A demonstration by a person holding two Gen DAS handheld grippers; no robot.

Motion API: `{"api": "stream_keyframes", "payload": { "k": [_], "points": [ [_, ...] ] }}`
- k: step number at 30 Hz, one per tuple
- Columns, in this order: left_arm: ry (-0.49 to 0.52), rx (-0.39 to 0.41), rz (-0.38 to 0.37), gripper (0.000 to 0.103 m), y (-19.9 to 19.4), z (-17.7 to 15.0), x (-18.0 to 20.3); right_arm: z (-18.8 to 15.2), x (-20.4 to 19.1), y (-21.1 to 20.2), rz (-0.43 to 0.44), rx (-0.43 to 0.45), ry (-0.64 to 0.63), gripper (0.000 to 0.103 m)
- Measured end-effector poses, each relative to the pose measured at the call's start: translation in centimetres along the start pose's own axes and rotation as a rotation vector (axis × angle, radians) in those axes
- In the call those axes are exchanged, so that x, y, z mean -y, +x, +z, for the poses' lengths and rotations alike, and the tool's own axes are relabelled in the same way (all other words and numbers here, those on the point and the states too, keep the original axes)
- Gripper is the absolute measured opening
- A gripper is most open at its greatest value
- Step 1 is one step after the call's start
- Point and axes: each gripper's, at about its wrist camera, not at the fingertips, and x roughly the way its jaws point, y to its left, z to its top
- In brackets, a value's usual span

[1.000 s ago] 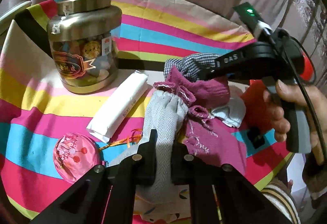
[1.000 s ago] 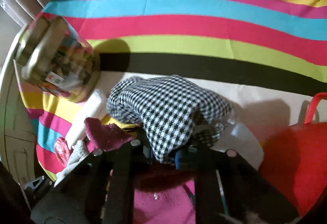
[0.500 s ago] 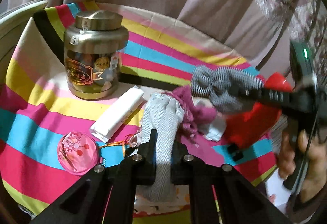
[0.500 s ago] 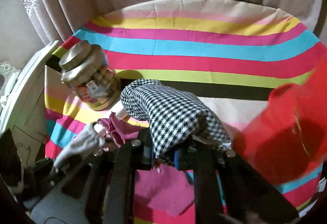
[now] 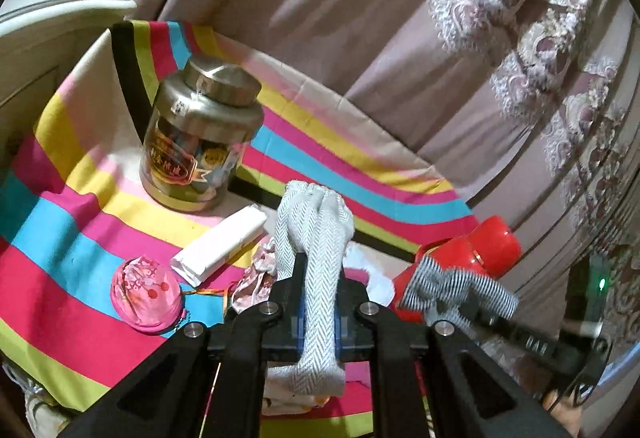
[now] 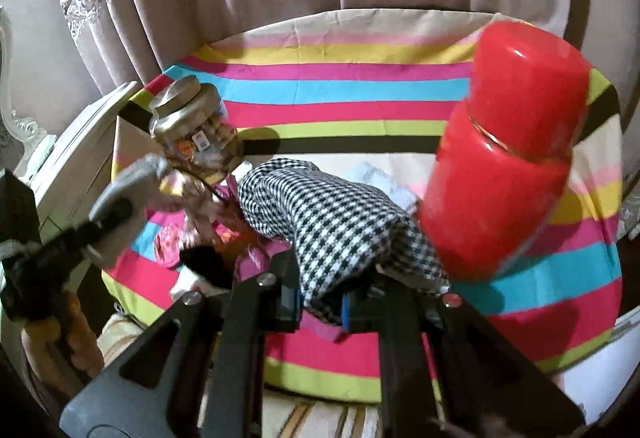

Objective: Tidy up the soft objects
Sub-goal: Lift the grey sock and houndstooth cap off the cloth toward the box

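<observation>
My left gripper [image 5: 319, 302] is shut on a grey herringbone cloth [image 5: 316, 238] and holds it up above the striped table. My right gripper [image 6: 320, 298] is shut on a black-and-white checked cloth [image 6: 332, 222], also lifted; it shows in the left wrist view [image 5: 452, 286] at lower right. A pink floral cloth [image 5: 256, 278] and a white cloth [image 5: 372, 278] lie on the table below. The left gripper with its grey cloth [image 6: 128, 190] shows blurred at the left of the right wrist view.
A metal-lidded jar [image 5: 200, 142] stands at the back left. A white wrapped pack [image 5: 220, 246] and a round pink pouch [image 5: 144, 292] lie in front of it. A red flask [image 6: 508, 150] stands at the right. Curtains hang behind the striped tablecloth [image 5: 60, 198].
Both grippers have risen and pulled back from the table, each carrying its cloth. The magenta cloth that hung with the grey one is no longer lifted.
</observation>
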Motion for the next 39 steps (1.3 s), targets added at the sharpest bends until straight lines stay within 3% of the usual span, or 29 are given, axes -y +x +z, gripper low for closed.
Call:
{"api": "stream_keyframes", "payload": {
  "k": [5, 9, 15, 18, 22, 28, 29, 31, 34, 39],
  "points": [
    [-0.018, 0.023, -0.065, 0.010, -1.2, 0.1, 0.5, -2.2, 0.6, -0.9, 0.006, -0.015, 0.024, 0.016],
    [-0.038, -0.067, -0.118, 0.010, -1.0, -1.1, 0.9, -3.8, 1.5, -1.6, 0.005, -0.025, 0.048, 0.016],
    [-0.015, -0.358, 0.065, 0.011, 2.5, -5.7, 0.2, -5.6, 3.0, -3.0, -0.004, -0.031, 0.081, 0.016],
    [0.005, -0.422, 0.136, 0.019, 3.4, -6.3, 0.0, -6.2, 3.6, -3.8, -0.004, -0.031, 0.091, 0.016],
    [0.100, -0.492, 0.228, 0.052, 4.0, -7.5, 1.0, -7.0, 4.3, -4.7, -0.007, -0.029, 0.103, 0.016],
    [0.205, -0.584, 0.294, 0.052, 4.6, -9.5, 1.3, -8.3, 5.6, -5.5, -0.009, -0.040, 0.130, 0.016],
    [0.221, -0.596, 0.297, 0.049, 5.1, -9.9, 1.3, -8.5, 5.7, -5.5, -0.008, -0.041, 0.133, 0.016],
    [0.234, -0.623, 0.290, 0.005, 5.6, -10.5, 1.5, -8.7, 5.8, -5.5, -0.004, -0.045, 0.140, 0.016],
    [0.269, -0.568, 0.256, 0.005, 4.3, -10.0, 2.5, -8.9, 5.7, -5.9, 0.002, -0.041, 0.141, 0.016],
    [0.306, -0.494, 0.119, 0.005, 1.0, -9.8, 4.9, -9.8, 6.4, -7.1, -0.009, -0.030, 0.154, 0.016]
  ]
}}
